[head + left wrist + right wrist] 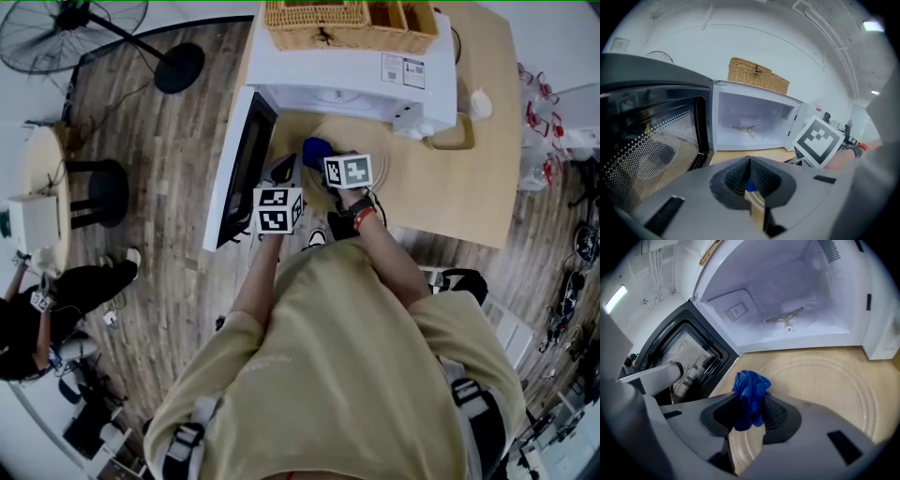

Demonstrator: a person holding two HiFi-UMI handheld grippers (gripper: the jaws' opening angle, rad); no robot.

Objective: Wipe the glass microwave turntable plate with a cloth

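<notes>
Glass turntable plate [825, 380]: out of the oven, flat on the desk [469, 187], just near of the open microwave [347, 66]. Round, so no long axis to line up with. Spreads mostly far and right of the blue cloth [749, 397], with a strip of ribbed glass also showing directly beneath it.

Cloth bunched and clamped in the right tool [750, 405], jaws closed on its middle, a tuft sticking out past the tips. Poised over the near-left part of the plate; whether already touching glass, cannot tell.

Left tool [750, 174]: jaws together, nothing seen between them. Off to the left of the plate, beside the swung-open door [242, 169], aimed at the bare cavity and its roller ring [785, 318].

Judging by this layout, nearer by far the right tool. Calls for a sweep away and rightward across the disc, pressing lightly. Risks sliding the loose glass toward the oven unless steadied from the left.
</notes>
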